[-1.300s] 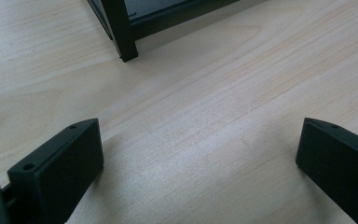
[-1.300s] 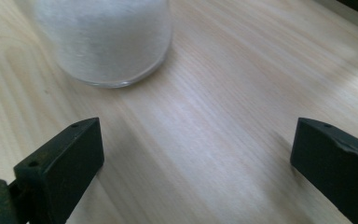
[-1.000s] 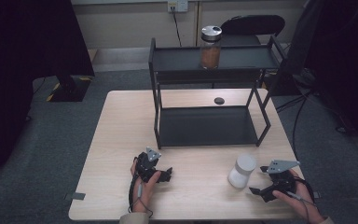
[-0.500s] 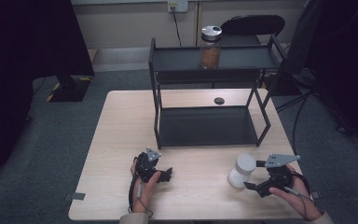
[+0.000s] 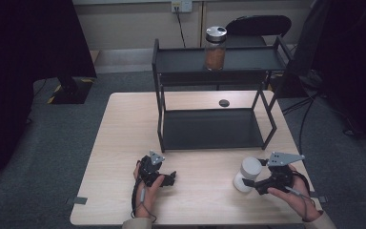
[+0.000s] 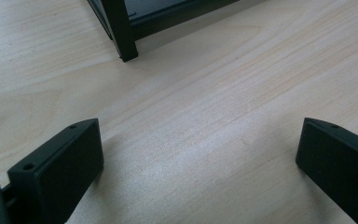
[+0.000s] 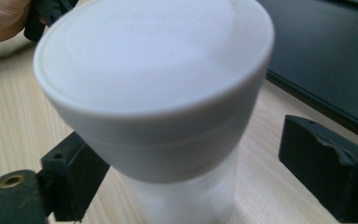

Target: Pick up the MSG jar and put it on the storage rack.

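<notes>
Two grippers on the table, one job in hand: grabbing the white jar at the near right.

High view: right gripper sits at the jar's right side, jaws reaching around its lower body. Jar stands a bit tilted on the wood, just in front of the black shelf rack, near its right front leg. Left gripper rests near centre-left, well apart from the jar. A brown-filled jar with a metal lid stands on the rack's top shelf; a small black disc lies on the table behind the rack.

Left gripper view: jaws spread wide, nothing between them but bare wood; rack leg at far left. Released, idle.

Right gripper view: white jar stands between the jaws, wide lid on top, frosted body below. Jaws have just been closing in on it. Left jaw is at or against the body under the lid; right jaw still shows a clear gap. So not clamped yet, I'd call it unclenched.

Step, as I read it: closing the grasp. Next move needs the jaws to finish closing below the lid, square on the body so the tilted jar doesn't tip, then lift, probably towards the rack.
</notes>
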The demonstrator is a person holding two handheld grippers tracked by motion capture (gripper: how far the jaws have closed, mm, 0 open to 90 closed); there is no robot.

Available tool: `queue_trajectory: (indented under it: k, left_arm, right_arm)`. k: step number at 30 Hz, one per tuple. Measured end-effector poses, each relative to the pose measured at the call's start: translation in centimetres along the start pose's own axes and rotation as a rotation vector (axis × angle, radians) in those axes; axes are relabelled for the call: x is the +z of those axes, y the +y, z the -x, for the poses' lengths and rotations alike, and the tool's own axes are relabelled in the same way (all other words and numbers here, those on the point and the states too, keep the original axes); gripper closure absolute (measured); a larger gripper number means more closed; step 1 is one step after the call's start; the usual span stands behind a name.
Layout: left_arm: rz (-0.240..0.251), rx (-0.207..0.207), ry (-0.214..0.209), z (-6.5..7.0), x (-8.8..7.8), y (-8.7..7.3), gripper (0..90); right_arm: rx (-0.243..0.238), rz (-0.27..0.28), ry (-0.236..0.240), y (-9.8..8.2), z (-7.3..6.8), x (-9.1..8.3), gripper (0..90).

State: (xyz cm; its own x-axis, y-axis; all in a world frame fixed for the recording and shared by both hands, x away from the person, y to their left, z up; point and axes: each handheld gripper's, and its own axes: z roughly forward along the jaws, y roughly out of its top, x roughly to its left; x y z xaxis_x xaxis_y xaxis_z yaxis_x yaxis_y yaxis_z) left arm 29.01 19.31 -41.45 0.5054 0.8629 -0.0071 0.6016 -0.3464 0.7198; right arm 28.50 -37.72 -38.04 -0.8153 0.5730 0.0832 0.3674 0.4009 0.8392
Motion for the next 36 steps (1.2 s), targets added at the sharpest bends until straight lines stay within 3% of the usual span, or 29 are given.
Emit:
queue_trajectory:
  k: [11, 17, 24, 36]
  left_arm:
    - [0.000, 0.000, 0.000, 0.0, 0.0, 0.0, 0.0]
    - [0.000, 0.000, 0.000, 0.0, 0.0, 0.0, 0.0]
    - [0.000, 0.000, 0.000, 0.0, 0.0, 0.0, 0.0]
    - [0.000, 0.000, 0.000, 0.0, 0.0, 0.0, 0.0]
  right_arm:
    - [-0.023, 0.043, 0.041, -0.7, 0.3, 1.0, 31.7]
    - [-0.021, 0.054, 0.023, -0.8, -0.1, 1.0, 32.8]
    - [0.005, 0.041, 0.026, 0.2, 0.5, 0.9, 33.0]
    - [0.030, 0.030, -0.014, 3.8, 1.0, 1.3, 33.2]
